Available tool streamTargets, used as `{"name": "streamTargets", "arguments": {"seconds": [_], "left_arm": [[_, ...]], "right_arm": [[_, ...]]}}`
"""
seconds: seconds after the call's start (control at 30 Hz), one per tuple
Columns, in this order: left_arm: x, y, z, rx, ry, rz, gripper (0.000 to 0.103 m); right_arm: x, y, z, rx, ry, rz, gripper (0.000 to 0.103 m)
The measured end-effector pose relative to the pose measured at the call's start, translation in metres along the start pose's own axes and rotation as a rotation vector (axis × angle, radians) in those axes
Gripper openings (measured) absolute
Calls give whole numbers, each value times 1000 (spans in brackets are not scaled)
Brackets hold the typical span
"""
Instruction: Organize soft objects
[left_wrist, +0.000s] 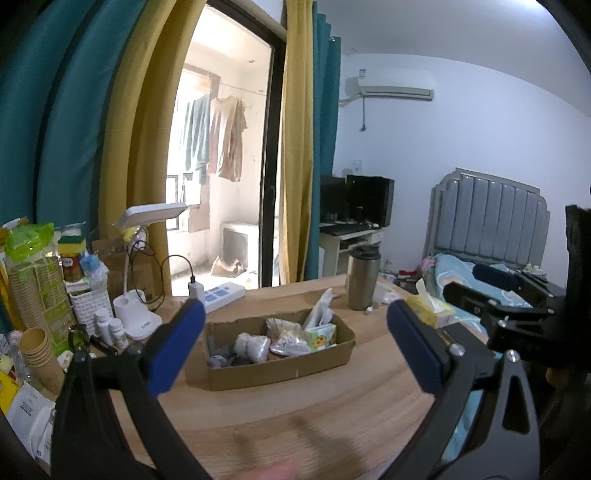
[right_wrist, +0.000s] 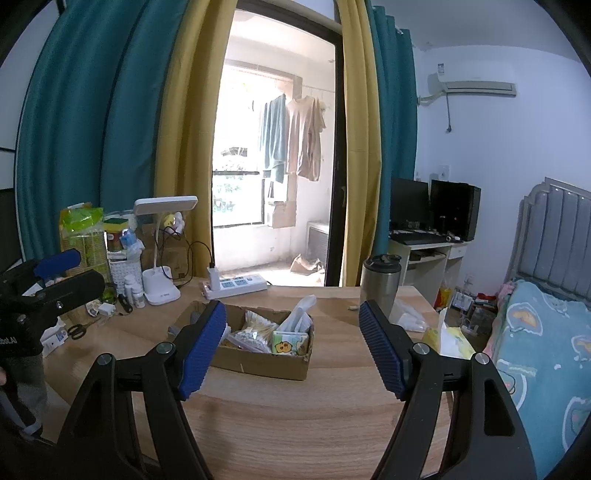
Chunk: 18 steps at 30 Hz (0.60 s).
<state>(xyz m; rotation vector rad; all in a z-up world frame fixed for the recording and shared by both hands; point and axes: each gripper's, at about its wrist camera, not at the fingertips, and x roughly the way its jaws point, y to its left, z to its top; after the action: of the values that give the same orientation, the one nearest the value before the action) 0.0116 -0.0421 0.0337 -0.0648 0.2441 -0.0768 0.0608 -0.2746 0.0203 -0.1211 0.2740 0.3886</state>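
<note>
Shallow corrugated cardboard box (left_wrist: 280, 363), rectangular with ragged-cut rim, lying on the pale wood-grain table (left_wrist: 295, 417).

Contents of the box:
- green printed tissue pack (left_wrist: 320, 336) with a white tissue (left_wrist: 320, 306) standing crumpled out of its top, at the right end;
- clear crinkled bag of cotton swabs (right_wrist: 251, 332), middle;
- grey and white soft bundles (left_wrist: 243, 349), left end, kind not discernible.

Yellow tissue pack (left_wrist: 430, 310), soft-sided, a sheet poking up, on the table near its right edge, apart from the box.

Brushed-steel tumbler (left_wrist: 362, 278), cylindrical with a dark lid, upright behind the box.

White power strip (left_wrist: 221, 293), flat, at the table's far edge.

Left gripper (left_wrist: 295, 343): black frame, ribbed blue pads, jaws spread wide, nothing between them, above the table short of the box.

Right gripper (right_wrist: 291, 343): same build, jaws spread wide and empty, likewise facing the box.
</note>
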Motion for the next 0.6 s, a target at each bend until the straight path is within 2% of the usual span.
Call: {"name": "streamTargets", "arguments": {"seconds": [0.6], "left_arm": [[0, 3, -1, -4, 9, 15, 100]], "right_arm": [[1, 1, -2, -1, -1, 4, 78]]}}
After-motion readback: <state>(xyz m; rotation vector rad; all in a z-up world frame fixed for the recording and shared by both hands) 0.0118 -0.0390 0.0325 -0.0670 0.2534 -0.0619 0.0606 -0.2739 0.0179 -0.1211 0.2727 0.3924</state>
